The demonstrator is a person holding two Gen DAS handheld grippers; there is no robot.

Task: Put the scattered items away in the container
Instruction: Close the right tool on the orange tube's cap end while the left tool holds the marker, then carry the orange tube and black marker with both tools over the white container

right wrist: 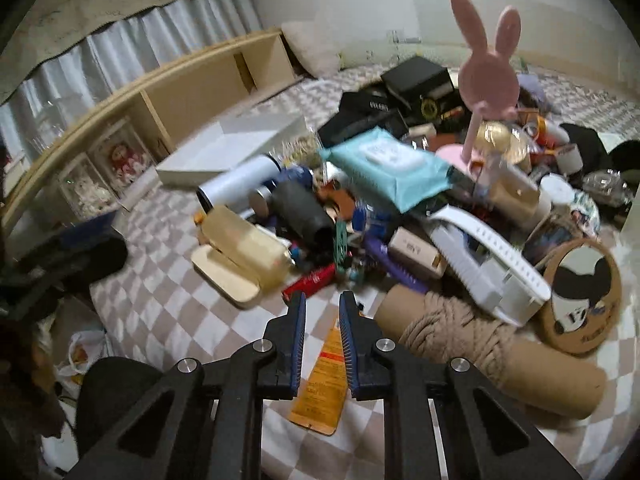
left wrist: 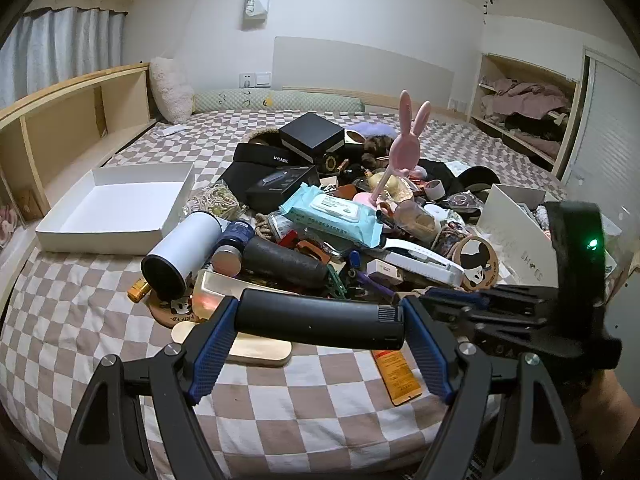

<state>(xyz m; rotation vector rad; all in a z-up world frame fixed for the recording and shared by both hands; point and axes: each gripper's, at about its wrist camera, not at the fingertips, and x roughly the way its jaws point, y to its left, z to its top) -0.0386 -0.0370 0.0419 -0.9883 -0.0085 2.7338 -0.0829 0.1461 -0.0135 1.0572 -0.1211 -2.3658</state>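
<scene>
Left gripper (left wrist: 320,322) clamps a matte black cylinder (left wrist: 316,322) crosswise, above the checkered bedspread (left wrist: 100,328). Right gripper (right wrist: 322,308) is closed on the flat orange tube (right wrist: 322,376), near edge of the clutter pile. Empty white shallow box (left wrist: 116,208) sits on the bed, left of the pile.

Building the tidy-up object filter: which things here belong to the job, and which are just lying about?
Job: white box (the container), black cylinder, orange tube, wipes pack, white tumbler, pink bunny mirror.

Lying about: fluffy pillow, curtain, wooden shelf, clothes in the cupboard.
</scene>
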